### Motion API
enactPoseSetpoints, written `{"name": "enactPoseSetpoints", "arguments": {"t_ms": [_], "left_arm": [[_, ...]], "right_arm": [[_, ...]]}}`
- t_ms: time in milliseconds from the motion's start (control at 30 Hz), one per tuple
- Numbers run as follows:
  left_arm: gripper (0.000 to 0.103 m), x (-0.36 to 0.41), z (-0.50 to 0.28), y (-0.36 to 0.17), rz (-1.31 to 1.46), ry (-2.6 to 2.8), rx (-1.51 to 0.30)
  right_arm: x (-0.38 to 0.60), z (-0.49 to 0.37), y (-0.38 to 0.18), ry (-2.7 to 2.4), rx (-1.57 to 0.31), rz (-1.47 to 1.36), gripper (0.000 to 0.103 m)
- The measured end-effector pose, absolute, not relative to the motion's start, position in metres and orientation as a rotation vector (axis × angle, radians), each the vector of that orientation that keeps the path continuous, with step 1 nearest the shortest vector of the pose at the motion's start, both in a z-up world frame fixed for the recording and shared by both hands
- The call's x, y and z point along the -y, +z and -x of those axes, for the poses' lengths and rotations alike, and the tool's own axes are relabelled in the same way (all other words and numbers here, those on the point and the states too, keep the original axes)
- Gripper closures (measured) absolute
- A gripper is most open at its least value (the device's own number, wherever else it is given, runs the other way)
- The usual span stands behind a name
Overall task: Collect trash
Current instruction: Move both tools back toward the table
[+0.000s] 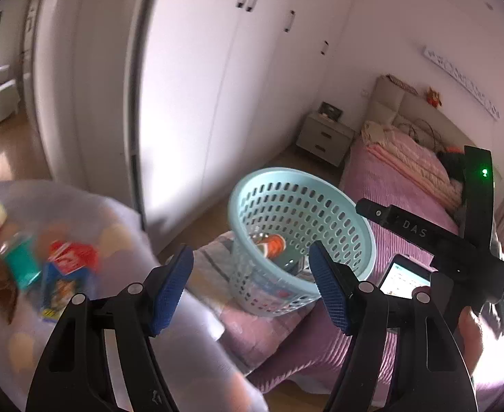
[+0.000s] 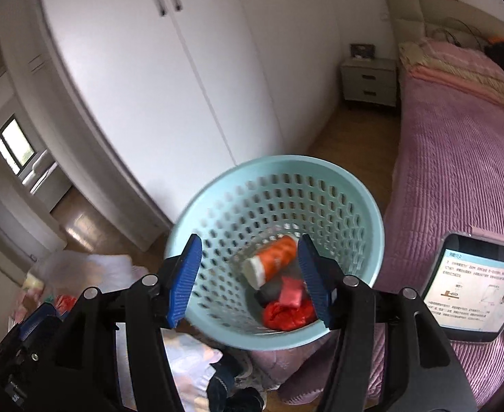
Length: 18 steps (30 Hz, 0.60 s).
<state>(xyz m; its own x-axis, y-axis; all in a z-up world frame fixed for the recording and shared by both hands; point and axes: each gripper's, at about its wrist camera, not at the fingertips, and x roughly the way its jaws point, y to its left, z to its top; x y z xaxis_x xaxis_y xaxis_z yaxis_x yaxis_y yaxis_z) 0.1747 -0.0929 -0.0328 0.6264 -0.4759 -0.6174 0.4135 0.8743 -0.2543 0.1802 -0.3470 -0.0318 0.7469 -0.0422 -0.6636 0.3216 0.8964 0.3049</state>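
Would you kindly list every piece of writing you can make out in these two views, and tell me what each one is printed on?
"DAS" on the black bar of the right gripper, seen from the left wrist view.
Tablet screen on the pink bed: lines of text and small pictures, too small to read.
Packets inside the clear bag: printing too blurred to read.
Orange tube in the blue basket: no legible print.
White wall strip above the bed: marks unreadable.

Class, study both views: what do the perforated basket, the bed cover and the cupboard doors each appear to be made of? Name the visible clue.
Basket: pale blue moulded plastic, probably; smooth rim, regular punched slots.
Bed cover: pink-purple fabric, seemingly quilted or ribbed; fine ridged rows, soft folds.
Cupboard doors: smooth white panels, likely laminated or painted board; flat even sheen, dark bar handles. Exact material unclear.
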Motion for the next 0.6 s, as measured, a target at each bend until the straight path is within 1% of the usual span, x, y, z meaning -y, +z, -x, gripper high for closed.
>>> {"name": "enactPoseSetpoints", "arguments": {"t_ms": [67,133,467,533,600], "left_arm": [[0.033,0.078,-0.169,-0.03,0.112,-0.492,-0.727],[0.033,0.058,-0.163,-0.029,0.127,-0.466,-0.715],[0.033,-0.049,-0.139,-0.017,0.153,-0.248,-0.66],[0.029,-0.076,-0.137,-0.016,0.146,-0.183,-0.649],[0.028,-0.102,-0.136,-0.018,0.144,-0.119,-0.652]], "right_arm": [[0.331,-0.178,-0.026,-0.178,-0.694,-0.394,0.048],[0.313,-0.177,-0.021,-0.141,-0.691,-0.367,0.046],[0.205,-0.181,-0.005,0.081,-0.686,-0.205,0.043],[0.189,-0.183,-0.004,0.113,-0.683,-0.184,0.042],[0.171,-0.185,-0.004,0.141,-0.684,-0.151,0.041]]}}
